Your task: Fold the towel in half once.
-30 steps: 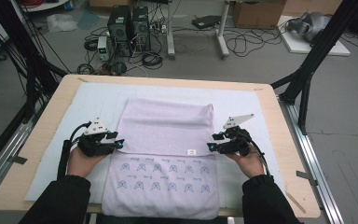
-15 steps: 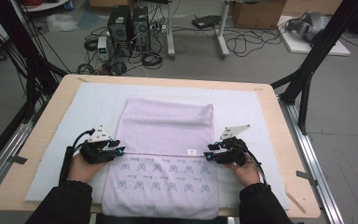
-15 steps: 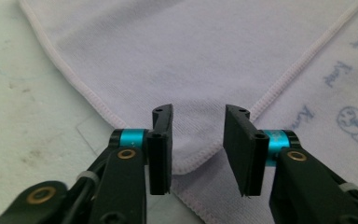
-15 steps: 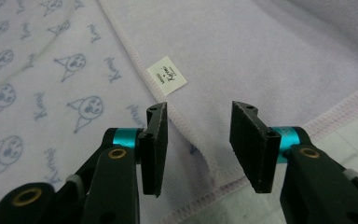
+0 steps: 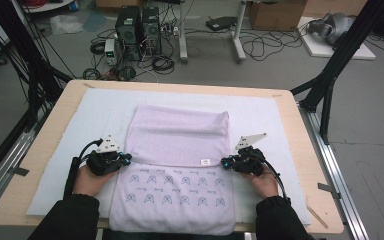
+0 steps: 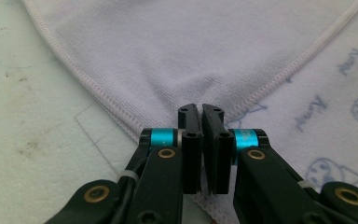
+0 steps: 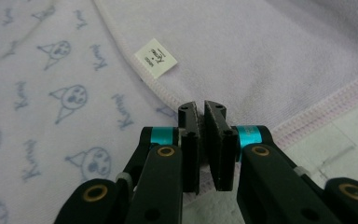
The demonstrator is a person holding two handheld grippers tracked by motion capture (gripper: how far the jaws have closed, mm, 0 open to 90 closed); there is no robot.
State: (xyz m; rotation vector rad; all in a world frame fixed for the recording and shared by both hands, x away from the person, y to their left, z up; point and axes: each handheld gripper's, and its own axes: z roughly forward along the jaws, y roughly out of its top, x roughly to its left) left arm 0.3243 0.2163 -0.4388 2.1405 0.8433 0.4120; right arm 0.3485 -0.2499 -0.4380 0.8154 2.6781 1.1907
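High view, vs 1 s ago: left gripper (image 5: pixel 128 158) & right gripper (image 5: pixel 224 162) have just been closing, both now clenched on corners of the folded-over flap of the pale lilac printed terry towel (image 5: pixel 177 165). Towel lies centre-frame on the white mat (image 5: pixel 75 125), unmoved; hands barely shifted.

Folded towel centred on the tabletop, a gripper at each side of its fold edge

The towel (image 5: pixel 177 165) lies on a mat (image 5: pixel 275 120) that covers most of the tabletop (image 5: pixel 307 165), its folded-over half toward the far edge and its near end reaching the near edge. The left gripper (image 5: pixel 126 159) sits at the flap's left corner, the right gripper (image 5: pixel 225 162) at its right corner, just beside a label (image 5: pixel 205 162).
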